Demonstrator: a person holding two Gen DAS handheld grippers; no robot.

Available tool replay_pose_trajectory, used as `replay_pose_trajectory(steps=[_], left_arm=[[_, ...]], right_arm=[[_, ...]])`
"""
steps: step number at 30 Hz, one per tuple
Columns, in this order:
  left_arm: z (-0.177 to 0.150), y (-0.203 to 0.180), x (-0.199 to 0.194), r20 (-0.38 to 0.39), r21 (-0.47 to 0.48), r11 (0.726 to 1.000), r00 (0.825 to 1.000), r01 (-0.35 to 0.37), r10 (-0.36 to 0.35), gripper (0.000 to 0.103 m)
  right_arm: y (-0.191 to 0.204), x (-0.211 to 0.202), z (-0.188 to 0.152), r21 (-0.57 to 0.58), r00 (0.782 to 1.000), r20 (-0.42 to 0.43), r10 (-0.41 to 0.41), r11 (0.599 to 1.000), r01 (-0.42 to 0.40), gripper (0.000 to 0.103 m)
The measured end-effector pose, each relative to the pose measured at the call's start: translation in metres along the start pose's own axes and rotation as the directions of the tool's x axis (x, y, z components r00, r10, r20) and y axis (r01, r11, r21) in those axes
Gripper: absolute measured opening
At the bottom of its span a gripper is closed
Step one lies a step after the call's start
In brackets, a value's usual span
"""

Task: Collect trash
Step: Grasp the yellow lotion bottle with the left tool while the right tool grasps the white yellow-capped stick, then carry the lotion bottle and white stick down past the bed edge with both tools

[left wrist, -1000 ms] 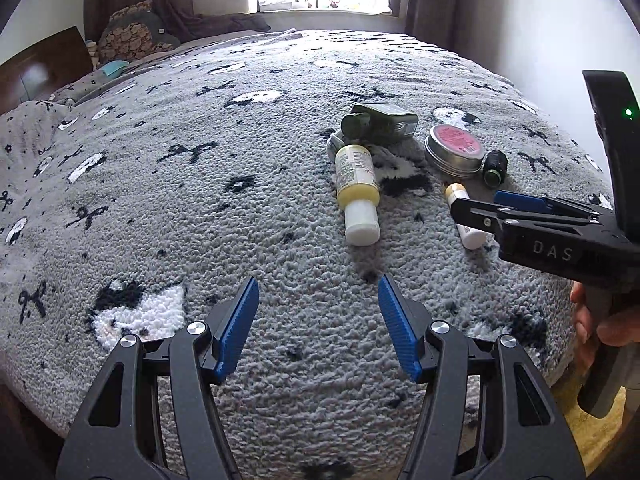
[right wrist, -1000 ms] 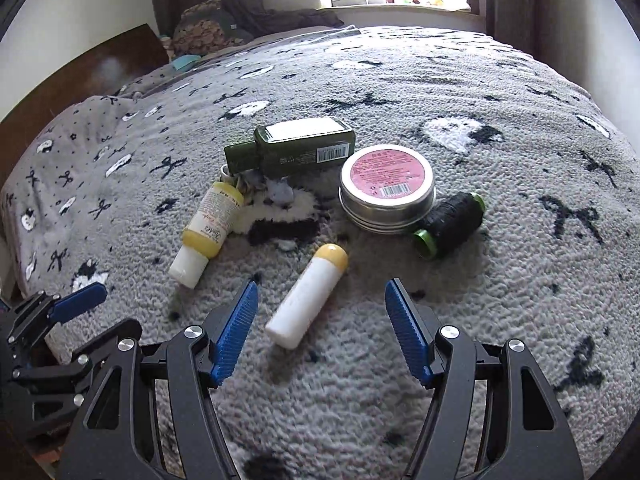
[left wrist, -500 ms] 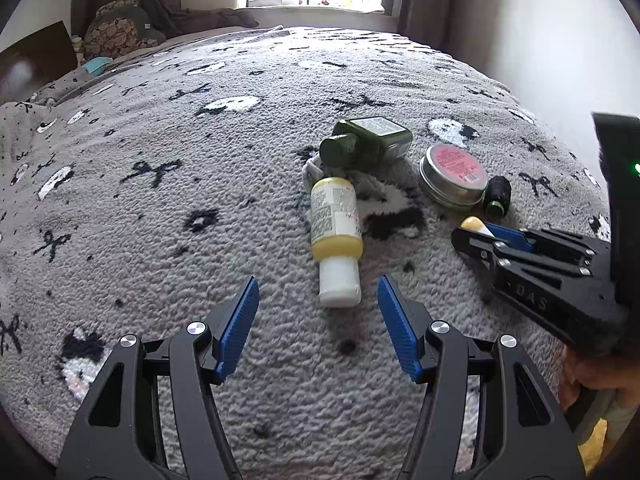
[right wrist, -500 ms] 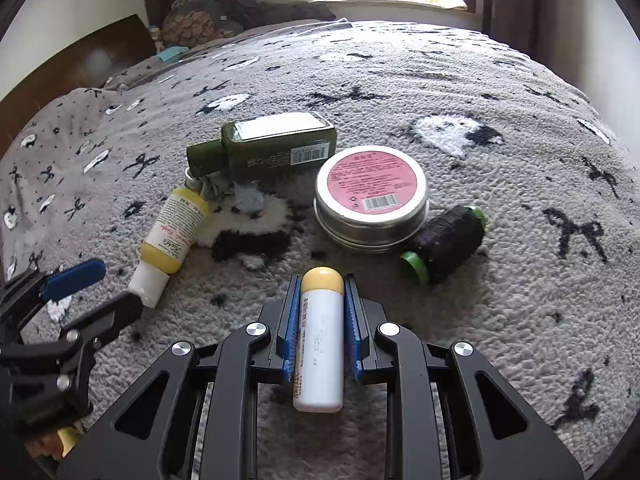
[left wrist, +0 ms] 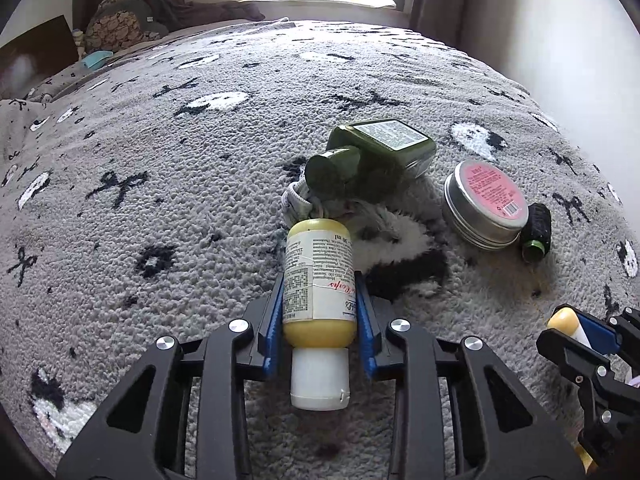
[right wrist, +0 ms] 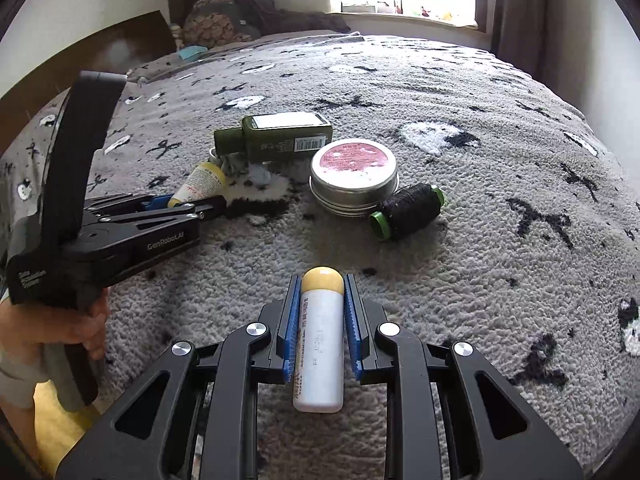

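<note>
Both hands loaded: the left gripper [left wrist: 318, 312] clamps the yellow lotion bottle [left wrist: 318, 292] lengthwise, the right gripper [right wrist: 320, 328] squeezes the white tube [right wrist: 320, 340] likewise, each low over the bed [right wrist: 500, 272], apparently so neither slips during carry-off.

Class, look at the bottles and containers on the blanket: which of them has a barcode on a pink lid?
The round silver tin, lying between the green bottle and the black thread spool; only it has a pink top.

Fuzzy cloth blanket [left wrist: 200, 208], metal tin [left wrist: 484, 210]
</note>
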State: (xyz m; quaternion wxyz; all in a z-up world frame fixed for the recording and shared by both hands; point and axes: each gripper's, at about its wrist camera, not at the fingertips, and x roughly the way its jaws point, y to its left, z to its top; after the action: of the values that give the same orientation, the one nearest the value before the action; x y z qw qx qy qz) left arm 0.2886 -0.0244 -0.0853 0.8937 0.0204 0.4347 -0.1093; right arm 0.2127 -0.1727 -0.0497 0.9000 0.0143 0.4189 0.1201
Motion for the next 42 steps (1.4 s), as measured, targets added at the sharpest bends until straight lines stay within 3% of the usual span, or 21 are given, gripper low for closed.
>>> replay_pose_trajectory(steps=[10, 15, 26, 33, 42], left_arm=[[-0.035, -0.004, -0.042, 0.002, 0.033, 0.999, 1.0, 0.008, -0.008, 0.029], [-0.058, -0.013, -0.077, 0.04, 0.053, 0.998, 0.999, 0.032, -0.034, 0.029], [-0.132, -0.046, -0.154, 0.116, 0.147, 0.985, 0.988, 0.087, -0.104, 0.029], [-0.181, -0.055, -0.167, 0.067, 0.141, 0.98, 0.986, 0.142, -0.153, 0.029], [-0.232, -0.055, -0.15, -0.039, 0.101, 0.98, 0.985, 0.173, -0.17, 0.029]], right_arm=[[0.003, -0.033, -0.025, -0.036, 0.999, 0.05, 0.003, 0.999, -0.001, 0.022], [0.003, -0.056, -0.04, -0.045, 0.997, 0.078, 0.011, 0.999, -0.007, 0.022], [0.013, -0.109, -0.086, -0.071, 0.988, 0.139, 0.06, 0.996, -0.051, 0.022], [0.021, -0.117, -0.125, -0.071, 0.992, 0.112, 0.06, 0.996, -0.052, 0.022], [0.029, -0.1, -0.166, -0.036, 0.996, 0.017, 0.083, 0.996, -0.082, 0.022]])
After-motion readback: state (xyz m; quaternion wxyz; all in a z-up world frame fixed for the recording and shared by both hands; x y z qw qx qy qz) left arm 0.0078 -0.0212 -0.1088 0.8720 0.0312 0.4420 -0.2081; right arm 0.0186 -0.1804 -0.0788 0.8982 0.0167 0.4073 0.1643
